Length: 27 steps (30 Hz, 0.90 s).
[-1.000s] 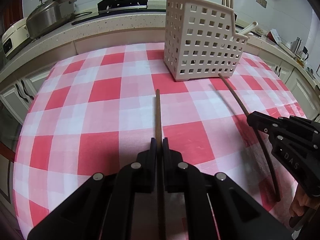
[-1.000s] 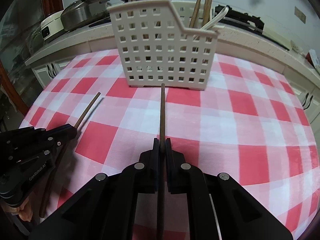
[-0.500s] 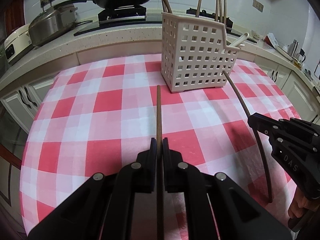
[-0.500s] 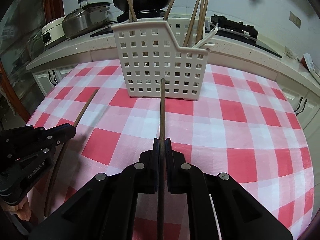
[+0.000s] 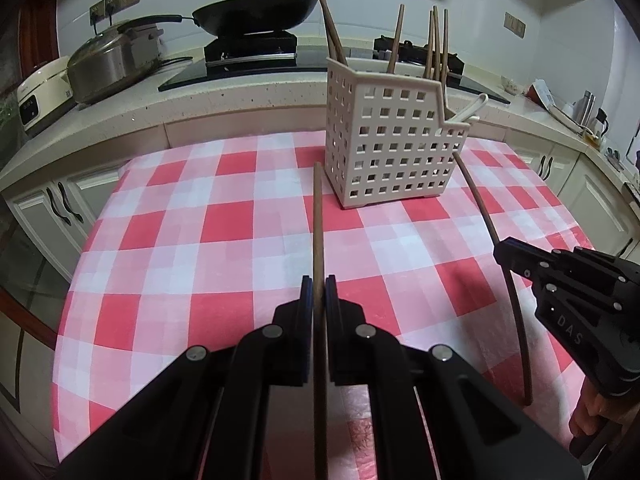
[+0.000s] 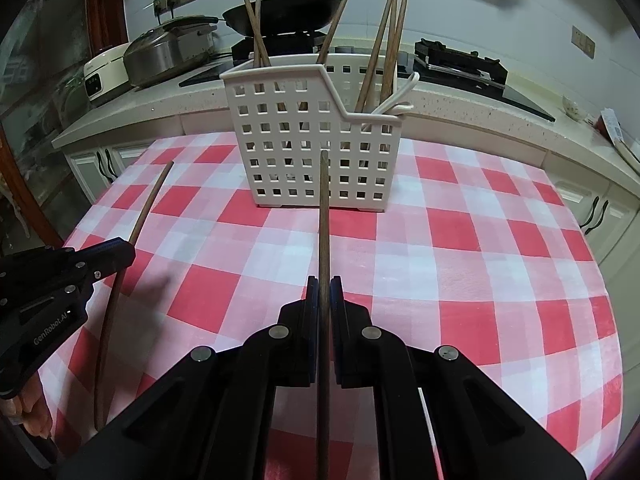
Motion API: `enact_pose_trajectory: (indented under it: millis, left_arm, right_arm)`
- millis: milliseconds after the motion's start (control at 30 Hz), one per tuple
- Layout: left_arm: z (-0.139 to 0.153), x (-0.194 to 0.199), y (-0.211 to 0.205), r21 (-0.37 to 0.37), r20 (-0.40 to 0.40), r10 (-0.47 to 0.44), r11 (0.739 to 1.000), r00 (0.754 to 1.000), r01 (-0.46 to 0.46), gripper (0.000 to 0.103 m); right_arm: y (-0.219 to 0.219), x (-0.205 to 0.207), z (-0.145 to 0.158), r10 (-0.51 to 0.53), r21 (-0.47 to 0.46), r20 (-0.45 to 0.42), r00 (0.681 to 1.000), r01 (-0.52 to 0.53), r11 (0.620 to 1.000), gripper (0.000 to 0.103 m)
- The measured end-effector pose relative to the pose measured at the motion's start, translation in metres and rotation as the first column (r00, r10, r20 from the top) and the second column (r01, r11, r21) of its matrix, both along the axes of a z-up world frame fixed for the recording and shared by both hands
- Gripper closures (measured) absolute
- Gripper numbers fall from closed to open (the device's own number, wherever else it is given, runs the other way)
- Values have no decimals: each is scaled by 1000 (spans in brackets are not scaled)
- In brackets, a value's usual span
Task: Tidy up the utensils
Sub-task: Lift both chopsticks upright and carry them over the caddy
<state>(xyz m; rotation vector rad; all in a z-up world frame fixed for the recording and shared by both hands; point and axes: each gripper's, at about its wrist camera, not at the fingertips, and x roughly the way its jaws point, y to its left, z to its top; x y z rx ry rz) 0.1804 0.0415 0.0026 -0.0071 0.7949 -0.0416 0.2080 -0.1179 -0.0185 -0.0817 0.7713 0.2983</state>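
A white perforated utensil holder (image 5: 390,144) stands on the red-and-white checked tablecloth (image 5: 192,240), with several brown chopsticks and a white spoon (image 5: 470,110) in it. It also shows in the right wrist view (image 6: 316,144). My left gripper (image 5: 319,286) is shut on a brown chopstick (image 5: 318,216) that points toward the holder, above the cloth. My right gripper (image 6: 324,286) is shut on another brown chopstick (image 6: 324,208) that points at the holder's front. Each gripper shows in the other's view, the right one (image 5: 500,250) and the left one (image 6: 130,252).
Behind the table runs a stone counter (image 5: 224,96) with a wok (image 5: 252,12), a lidded pot (image 5: 108,64) and a rice cooker (image 5: 38,92). White cabinets (image 5: 60,208) stand below. The table edge curves close on the left and right.
Both grippers have risen with their chopsticks and drawn back, so the holder looks smaller and sits lower in both views. Both stay shut.
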Motion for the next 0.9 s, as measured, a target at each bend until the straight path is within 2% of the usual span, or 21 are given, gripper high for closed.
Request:
enact_pose_trajectory:
  millis: [900]
  left_arm:
    - [54,-17,-11,-3,112,-29,1000,993,30,97]
  right_arm:
    - [-24,-9,38,-22,56,61,998,18,998,95]
